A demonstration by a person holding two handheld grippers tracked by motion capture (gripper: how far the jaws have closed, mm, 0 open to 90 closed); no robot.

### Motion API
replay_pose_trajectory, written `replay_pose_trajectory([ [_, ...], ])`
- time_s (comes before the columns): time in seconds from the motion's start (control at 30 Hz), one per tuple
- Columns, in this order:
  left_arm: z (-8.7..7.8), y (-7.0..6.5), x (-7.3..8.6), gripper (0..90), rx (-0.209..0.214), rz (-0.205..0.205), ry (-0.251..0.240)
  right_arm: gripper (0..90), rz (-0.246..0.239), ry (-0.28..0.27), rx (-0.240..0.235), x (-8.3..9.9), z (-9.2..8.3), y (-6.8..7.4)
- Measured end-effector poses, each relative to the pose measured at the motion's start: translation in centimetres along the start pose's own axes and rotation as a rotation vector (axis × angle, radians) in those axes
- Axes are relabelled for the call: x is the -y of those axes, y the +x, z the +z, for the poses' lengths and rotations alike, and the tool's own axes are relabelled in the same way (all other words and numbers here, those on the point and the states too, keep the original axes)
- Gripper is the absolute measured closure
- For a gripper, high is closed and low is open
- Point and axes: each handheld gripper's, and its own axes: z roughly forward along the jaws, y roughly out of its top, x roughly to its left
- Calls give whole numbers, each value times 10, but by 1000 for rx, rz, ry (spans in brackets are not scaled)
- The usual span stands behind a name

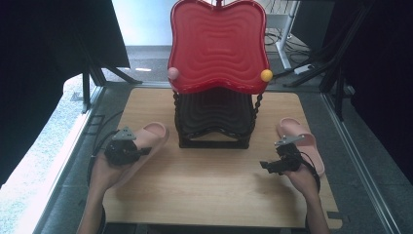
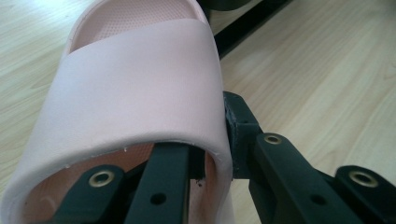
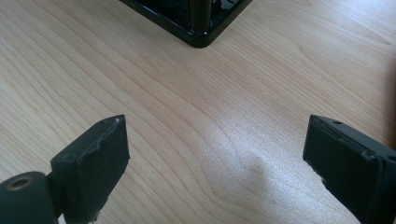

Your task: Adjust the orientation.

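My left gripper [image 2: 215, 154] has its jaws clamped on the strap wall of a pink slipper [image 2: 140, 88], one jaw inside the strap, one outside. That slipper lies at the counter's [image 1: 209, 185] left side. My right gripper [image 3: 217, 158] has its jaws wide apart over bare wood, beside the second pink slipper [image 1: 307, 139]. A two-tier rack [image 1: 216, 46] stands at centre.
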Motion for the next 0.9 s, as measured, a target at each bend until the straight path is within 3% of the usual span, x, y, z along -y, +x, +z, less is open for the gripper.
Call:
replay_pose_trajectory([
  [0.2,-3,-13,-3,804,26,29,3,0,24,-18,4,0,-1,-2],
  [0.9,9,-55,-26,804,139,146,-10,0,15,-16,5,1,-1,-3],
])
